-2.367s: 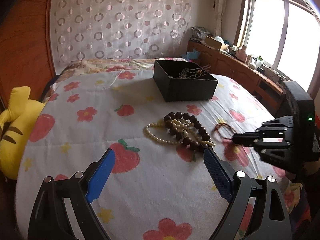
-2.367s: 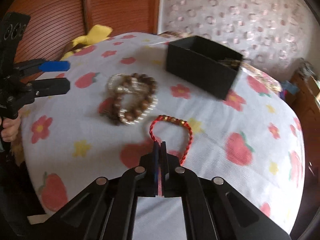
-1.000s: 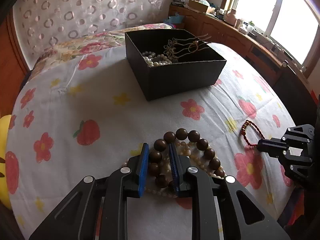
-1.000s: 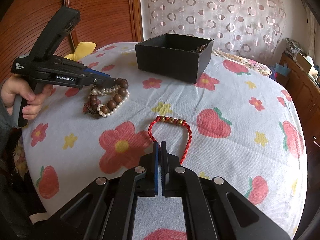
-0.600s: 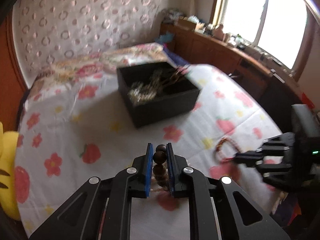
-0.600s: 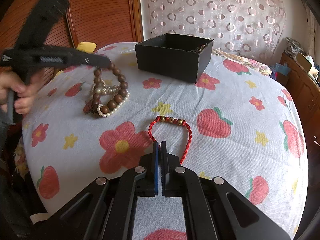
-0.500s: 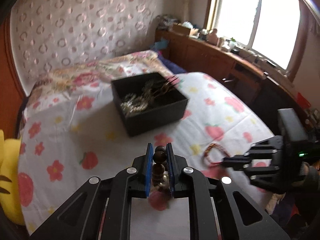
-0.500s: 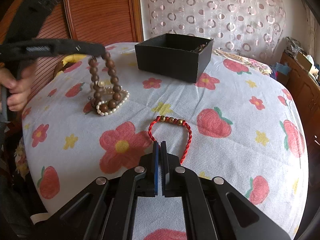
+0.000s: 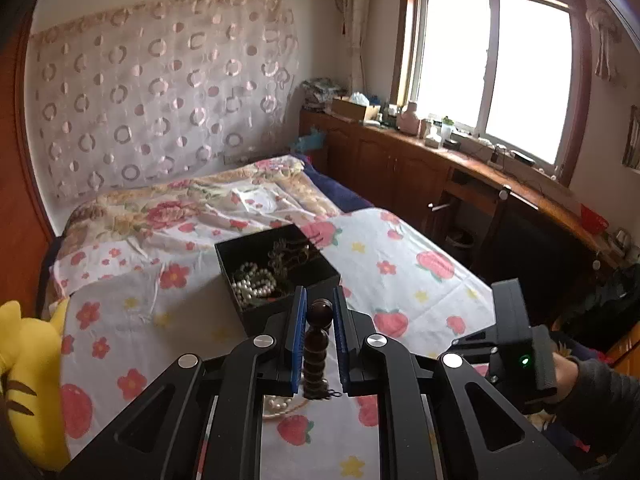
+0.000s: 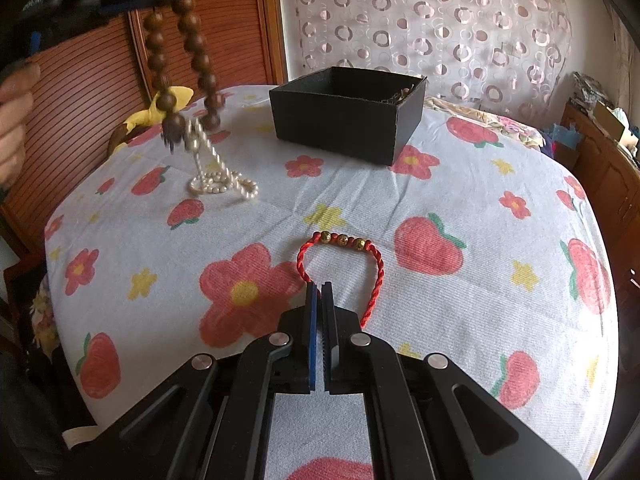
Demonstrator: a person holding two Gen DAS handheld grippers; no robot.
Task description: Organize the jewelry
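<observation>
My left gripper (image 9: pixel 319 312) is shut on a brown wooden bead bracelet (image 9: pixel 316 348) and holds it high above the bed; it hangs as a loop in the right wrist view (image 10: pixel 180 56). A pearl necklace (image 10: pixel 218 176) is caught on it and trails down to the sheet. The black jewelry box (image 9: pixel 276 276) ahead holds pearls and hairpins; it also shows in the right wrist view (image 10: pixel 348 114). My right gripper (image 10: pixel 319 286) is shut on a red cord bracelet (image 10: pixel 340 264) with gold beads that lies on the sheet.
The bed has a white sheet (image 10: pixel 460 184) with flowers and strawberries. A yellow plush toy (image 9: pixel 28 376) lies at the left edge. A wooden headboard (image 10: pixel 92 80) stands behind, and wooden cabinets (image 9: pixel 440 184) run under the window.
My left gripper closed on the wooden bead bracelet and lifted it high, dragging part of the pearl necklace up. My right gripper stayed shut on the red cord bracelet.
</observation>
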